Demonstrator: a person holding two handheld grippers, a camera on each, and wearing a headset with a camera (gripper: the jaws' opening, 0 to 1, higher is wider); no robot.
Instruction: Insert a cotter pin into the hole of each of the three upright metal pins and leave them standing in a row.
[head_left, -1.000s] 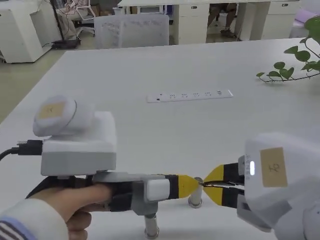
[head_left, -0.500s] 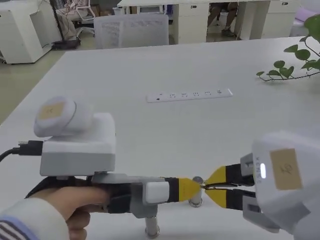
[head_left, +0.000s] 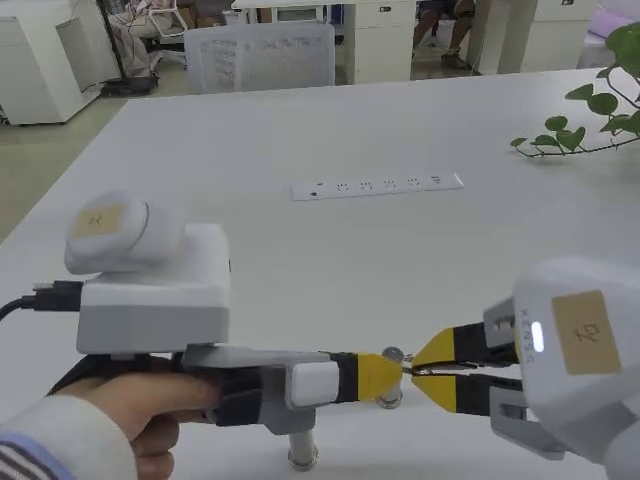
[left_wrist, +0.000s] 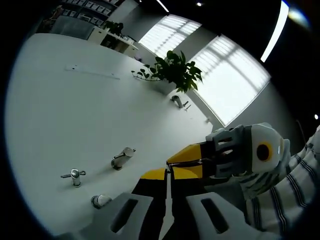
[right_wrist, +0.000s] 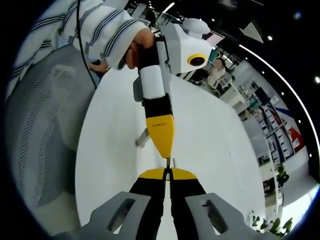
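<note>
The step in hand looks like readying a cotter pin in the air, with no threading begun. The right gripper (head_left: 428, 366) has its jaws pinched flat on a thin cotter pin (right_wrist: 170, 162), which pokes out of the tips toward 12 o'clock in the right gripper view. The left gripper (head_left: 378, 375), carried in a hand (head_left: 130, 425), sits nose to nose with it. Its jaws are drawn together to a slit and their tip meets the wire's free end, but I cannot tell whether they actually pinch it. In the left gripper view the metal pins stand on the table (left_wrist: 60, 110) at about 9 o'clock from the jaws, apart from both grippers. The first pin (left_wrist: 75, 176) seems to carry a crosspiece through its head already. The second pin (left_wrist: 121, 158) looks tilted, perhaps from the lens, and shows no crosspiece. The third pin (left_wrist: 100, 201) is seen too much from above to judge. In the head view an upright pin (head_left: 391, 398) shows at 6 o'clock from the meeting tips. I judge one of three done at best. Next, the wire needs to sit straight out of one pair of jaws. It then has to come down level with a bare pin's cross-hole, with the free gripper steadying that pin against toppling.
</note>
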